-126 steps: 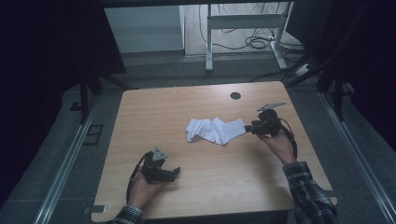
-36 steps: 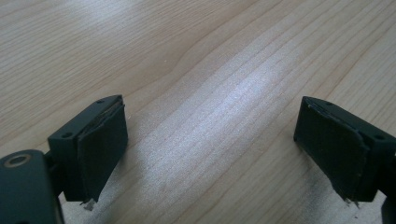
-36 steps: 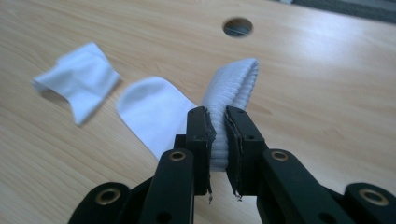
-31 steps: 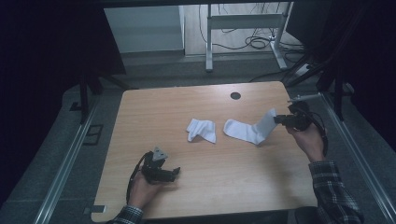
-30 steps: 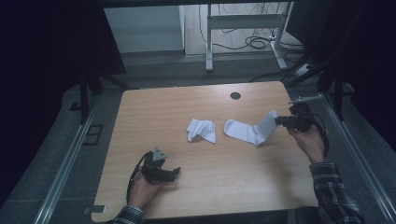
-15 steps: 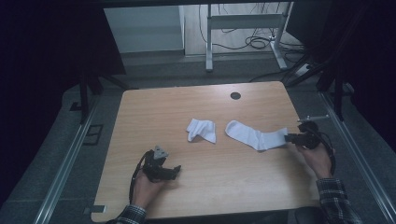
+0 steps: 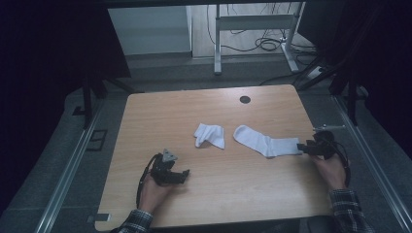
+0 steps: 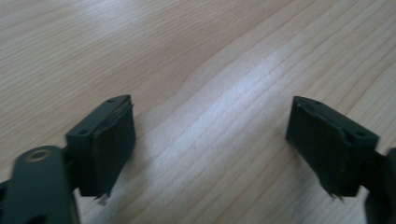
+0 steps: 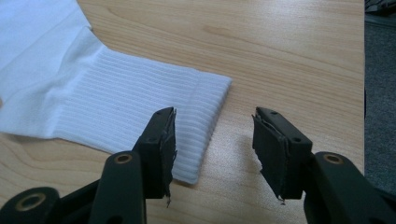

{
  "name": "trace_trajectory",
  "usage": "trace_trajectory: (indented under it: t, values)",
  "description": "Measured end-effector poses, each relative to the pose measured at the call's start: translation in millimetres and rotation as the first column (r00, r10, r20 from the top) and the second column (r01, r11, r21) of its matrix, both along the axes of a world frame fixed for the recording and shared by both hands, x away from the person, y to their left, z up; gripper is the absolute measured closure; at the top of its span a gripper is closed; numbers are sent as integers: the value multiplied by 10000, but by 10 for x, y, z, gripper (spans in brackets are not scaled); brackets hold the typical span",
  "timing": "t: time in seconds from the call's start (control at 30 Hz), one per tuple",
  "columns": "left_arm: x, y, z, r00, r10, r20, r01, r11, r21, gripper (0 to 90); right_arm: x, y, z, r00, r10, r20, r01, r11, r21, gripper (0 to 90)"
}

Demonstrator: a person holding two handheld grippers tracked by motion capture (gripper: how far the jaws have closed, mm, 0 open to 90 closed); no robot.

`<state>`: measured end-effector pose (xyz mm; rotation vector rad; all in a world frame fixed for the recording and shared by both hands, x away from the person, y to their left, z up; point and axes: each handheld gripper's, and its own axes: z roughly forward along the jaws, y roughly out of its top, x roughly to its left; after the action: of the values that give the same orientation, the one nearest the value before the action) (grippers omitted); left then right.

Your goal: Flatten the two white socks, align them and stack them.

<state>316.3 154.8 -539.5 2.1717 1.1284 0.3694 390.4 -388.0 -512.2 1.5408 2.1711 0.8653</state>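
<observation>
Two white socks are on the wooden table [image 7: 170, 116]. One sock [image 7: 209, 135] lies crumpled near the middle. The other sock [image 7: 266, 141] lies stretched out flat to its right, its ribbed cuff [image 9: 140, 112] pointing at my right gripper [image 7: 303, 147]. That gripper [image 9: 212, 144] is open right at the cuff's end, its left jaw over the cuff's corner and nothing pinched between the jaws. My left gripper [image 7: 183, 174] rests low at the front left of the table, and its jaws [image 8: 210, 149] stand open over bare wood.
A round dark cable hole [image 7: 245, 99] sits near the table's far edge. The table's right edge [image 9: 364, 70] runs close beside my right gripper. Metal rails flank the table, and desk legs [image 7: 217, 43] with cables stand beyond it.
My right gripper pulled one sock out of the pile to the right, lowered it flat on the table and opened off its cuff. The left gripper has hardly moved.
</observation>
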Motion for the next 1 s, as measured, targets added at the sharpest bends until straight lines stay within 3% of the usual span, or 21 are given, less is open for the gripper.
trace_trajectory:
  t: [0.23,0.33,0.67,0.83,1.0]
  values:
    - [167,-262,166,9979,-549,336,561,9978,-358,252,-29,33,10,9992,335,220,-333,9994,-80,516]
    - [267,-456,251,9950,-873,476,897,9947,-511,292,-39,45,23,9988,407,265,-406,9992,-59,522]
    - [638,-1099,425,9818,-1716,811,1755,9835,-444,418,-38,58,30,9988,389,291,-389,9992,-13,587]
    - [845,-1391,440,9788,-1857,864,1891,9814,-330,495,-33,76,21,9987,452,227,-446,9987,-252,624]
    - [1024,-1587,390,9829,-1710,679,1740,9839,-406,556,-31,83,31,9985,494,251,-491,9987,-120,624]
